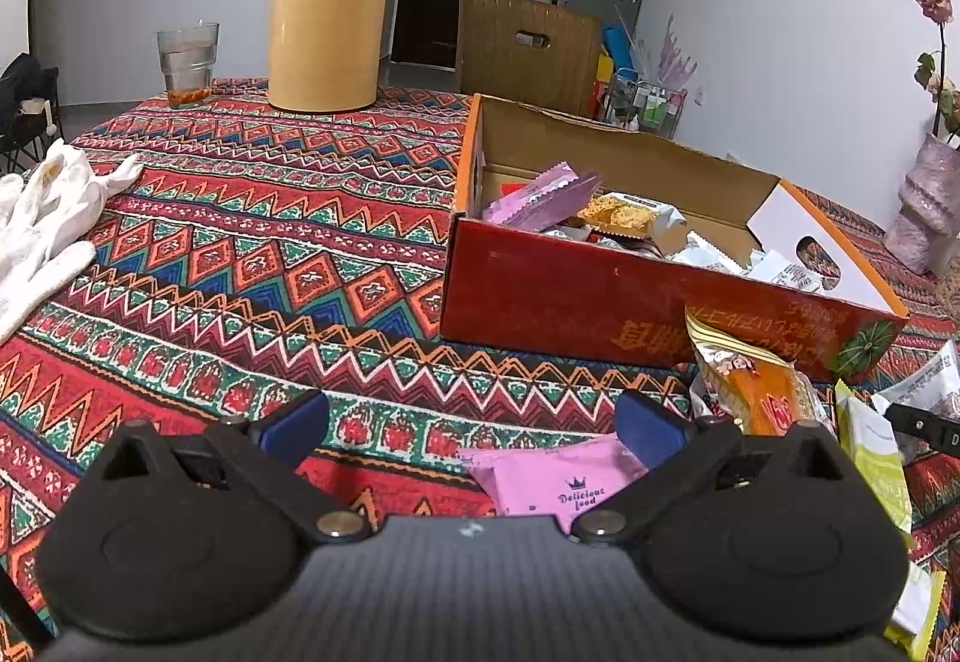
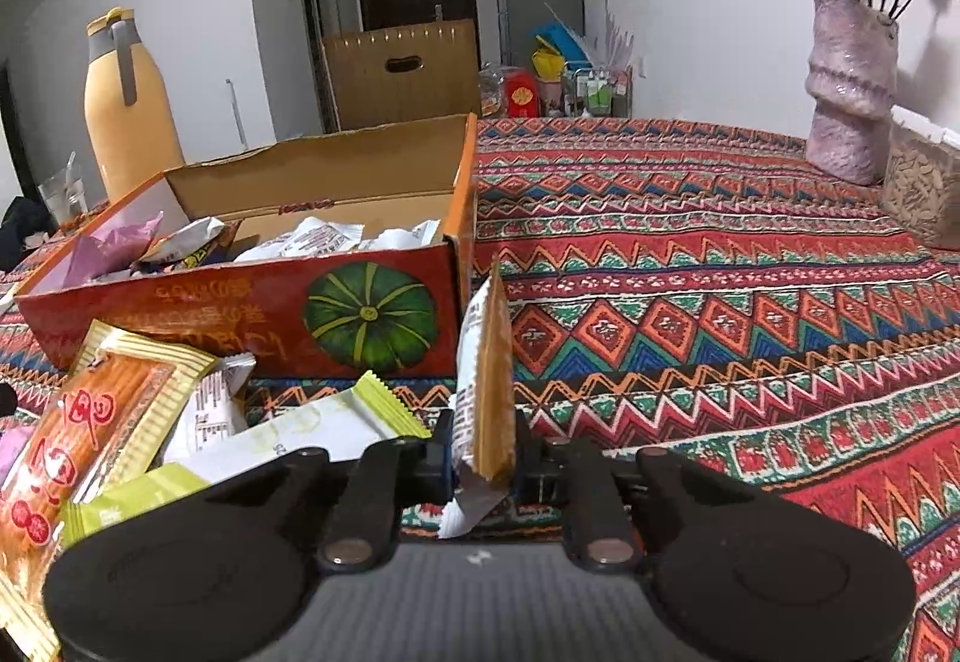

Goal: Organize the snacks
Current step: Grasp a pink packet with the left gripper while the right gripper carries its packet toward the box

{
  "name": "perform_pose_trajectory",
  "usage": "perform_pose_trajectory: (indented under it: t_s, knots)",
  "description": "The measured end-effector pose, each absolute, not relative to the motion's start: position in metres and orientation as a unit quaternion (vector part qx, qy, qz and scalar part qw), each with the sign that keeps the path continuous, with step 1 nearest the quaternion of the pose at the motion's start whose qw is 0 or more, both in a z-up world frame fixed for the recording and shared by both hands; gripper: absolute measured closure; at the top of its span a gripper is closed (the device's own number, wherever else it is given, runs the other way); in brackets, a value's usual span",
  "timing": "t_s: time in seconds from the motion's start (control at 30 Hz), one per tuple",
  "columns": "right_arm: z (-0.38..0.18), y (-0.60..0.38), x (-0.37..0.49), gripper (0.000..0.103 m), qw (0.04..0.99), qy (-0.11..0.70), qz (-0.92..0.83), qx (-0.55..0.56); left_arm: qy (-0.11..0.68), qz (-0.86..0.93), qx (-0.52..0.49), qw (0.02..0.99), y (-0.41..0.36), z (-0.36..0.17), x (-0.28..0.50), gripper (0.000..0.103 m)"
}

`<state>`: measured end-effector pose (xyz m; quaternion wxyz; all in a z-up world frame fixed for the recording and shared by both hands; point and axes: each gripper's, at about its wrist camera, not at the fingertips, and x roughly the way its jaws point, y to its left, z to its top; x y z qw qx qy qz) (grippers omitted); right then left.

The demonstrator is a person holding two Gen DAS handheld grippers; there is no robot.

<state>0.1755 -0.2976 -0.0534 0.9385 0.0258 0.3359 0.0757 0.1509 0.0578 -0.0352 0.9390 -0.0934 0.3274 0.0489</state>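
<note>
An open red cardboard box [image 1: 600,296] holds several snack packets; it also shows in the right wrist view [image 2: 240,314]. My left gripper [image 1: 474,422] is open and empty, just above a pink snack packet [image 1: 558,482] on the tablecloth. My right gripper [image 2: 483,458] is shut on a brown-and-white snack packet [image 2: 486,380], held upright on edge in front of the box's right corner. Loose packets lie before the box: an orange one [image 2: 90,434], a green-and-white one [image 2: 288,440] and a white one [image 2: 210,410].
A yellow thermos [image 1: 327,2] and a glass [image 1: 187,65] stand at the table's far side. White gloves [image 1: 42,218] lie at the left. A purple vase with dried flowers [image 2: 849,92] and a jar of seeds [image 2: 921,188] stand at the right.
</note>
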Motion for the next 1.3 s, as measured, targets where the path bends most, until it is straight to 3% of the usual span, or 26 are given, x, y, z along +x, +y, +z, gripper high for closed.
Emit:
perform_pose_trajectory:
  t_s: [0.63,1.3]
  knots:
    - [-0.033,-0.309,0.127,0.088,0.956,0.288,0.045,0.036,0.332,0.053,-0.092,0.937,0.057,-0.032,0.149,0.0]
    - [-0.035,-0.301,0.09,0.088,0.957,0.266,0.099,0.066,0.429,0.069,-0.054,0.899,0.017,-0.047,0.154,0.0]
